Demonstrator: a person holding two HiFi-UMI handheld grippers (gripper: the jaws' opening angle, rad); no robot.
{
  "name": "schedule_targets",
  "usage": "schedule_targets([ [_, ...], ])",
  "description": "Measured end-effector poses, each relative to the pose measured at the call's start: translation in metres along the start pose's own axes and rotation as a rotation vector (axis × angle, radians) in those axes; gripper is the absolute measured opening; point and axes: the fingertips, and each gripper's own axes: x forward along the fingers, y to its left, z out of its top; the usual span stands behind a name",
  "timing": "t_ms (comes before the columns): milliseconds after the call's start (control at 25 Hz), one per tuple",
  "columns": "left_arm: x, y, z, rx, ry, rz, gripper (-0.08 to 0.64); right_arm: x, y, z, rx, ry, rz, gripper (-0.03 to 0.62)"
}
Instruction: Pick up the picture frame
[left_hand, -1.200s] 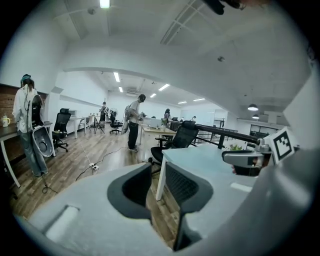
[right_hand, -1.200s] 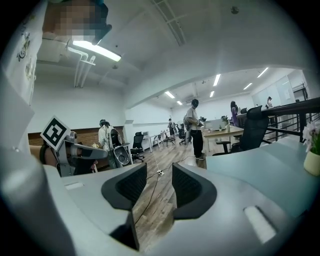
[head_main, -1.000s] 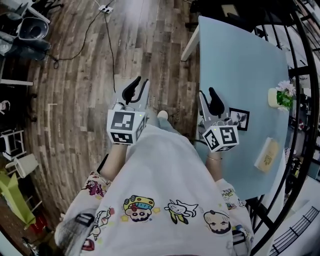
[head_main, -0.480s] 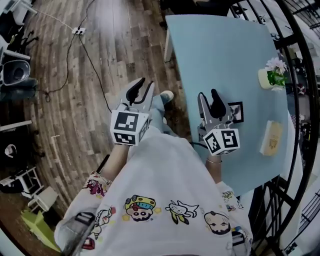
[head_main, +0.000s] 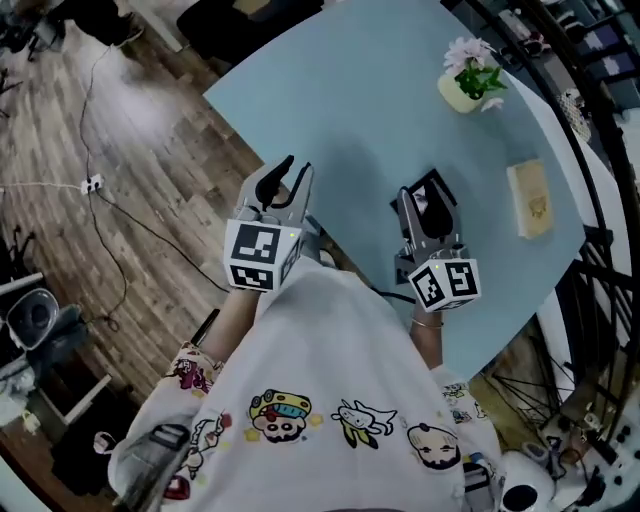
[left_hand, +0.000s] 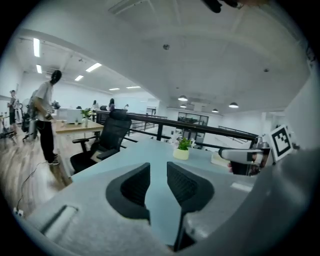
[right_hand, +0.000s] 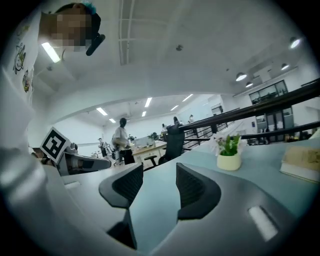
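- Over the blue tabletop (head_main: 380, 110), both grippers point forward, nearly level, side by side.
- Left gripper (head_main: 291, 175): fingers (left_hand: 134, 186) slightly apart, empty.
- Right gripper (head_main: 420, 200): fingers (right_hand: 196, 191) opening, empty; picture frame (head_main: 441, 184) flat just beyond them.

Bright, even office light falls from ceiling strip lights (left_hand: 37, 47) and round lamps (right_hand: 241, 76). Every view bows strongly toward dark, rounded edges. The near foreground in both gripper views is soft, and faint shadows lie on the pale bench (head_main: 380, 110).
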Motion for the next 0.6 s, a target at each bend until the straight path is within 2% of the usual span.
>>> schedule_targets([
  [240,0.075,-0.036,0.030,0.115,0.038,-0.283,0.098,-0.022,-0.052,0.010,0.055,-0.067,-0.292,0.202],
  [400,0.108,-0.062,0.037,0.163,0.062,-0.415,0.098,-0.042,-0.078,0.012,0.071,-0.092,-0.435,0.201],
  [600,0.133,-0.100,0.037,0.229,0.103,-0.605,0.098,-0.080,-0.094,0.005,0.106,-0.127,-0.654,0.199],
])
